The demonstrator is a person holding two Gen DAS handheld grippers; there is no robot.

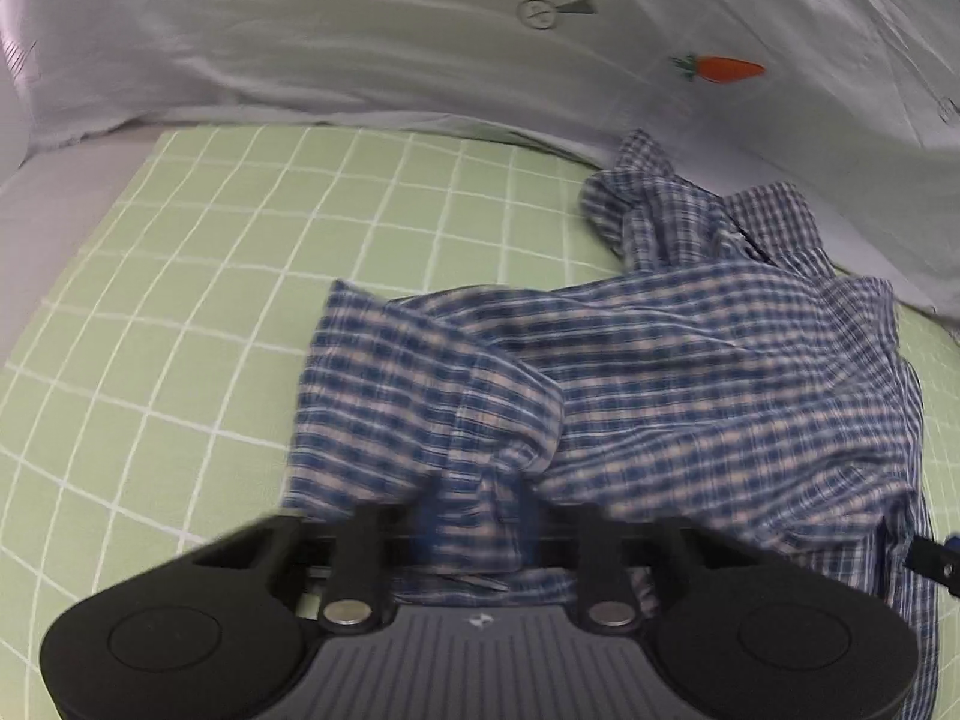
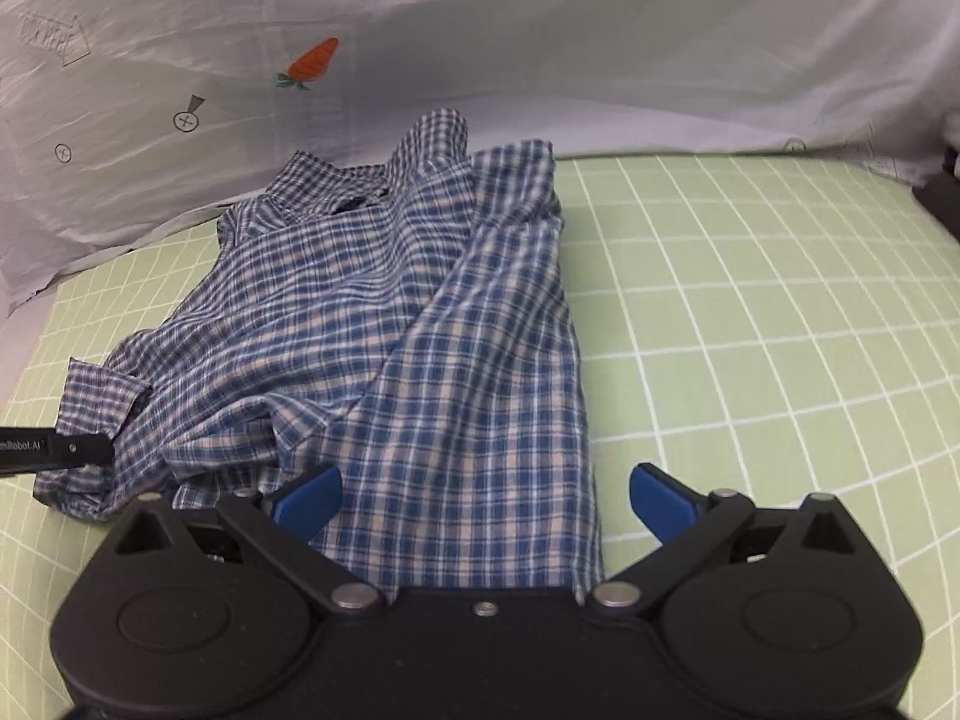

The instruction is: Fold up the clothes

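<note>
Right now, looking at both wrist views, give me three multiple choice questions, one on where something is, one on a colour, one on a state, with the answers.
1. Where does the plaid shirt lie?
A. On the green grid sheet
B. On a wooden floor
C. In a basket

2. What colour is the carrot print on the white cloth?
A. Purple
B. Orange
C. Black

3. How do the two grippers stand?
A. Both wide open
B. Left gripper shut on the shirt, right gripper open
C. Right shut, left open

Answers:
1 A, the shirt spreads over the green squares in both views.
2 B, the carrot is orange with a green top.
3 B, fabric bunches between the left's closed fingers, while the right's blue pads stand apart over the hem.
</note>
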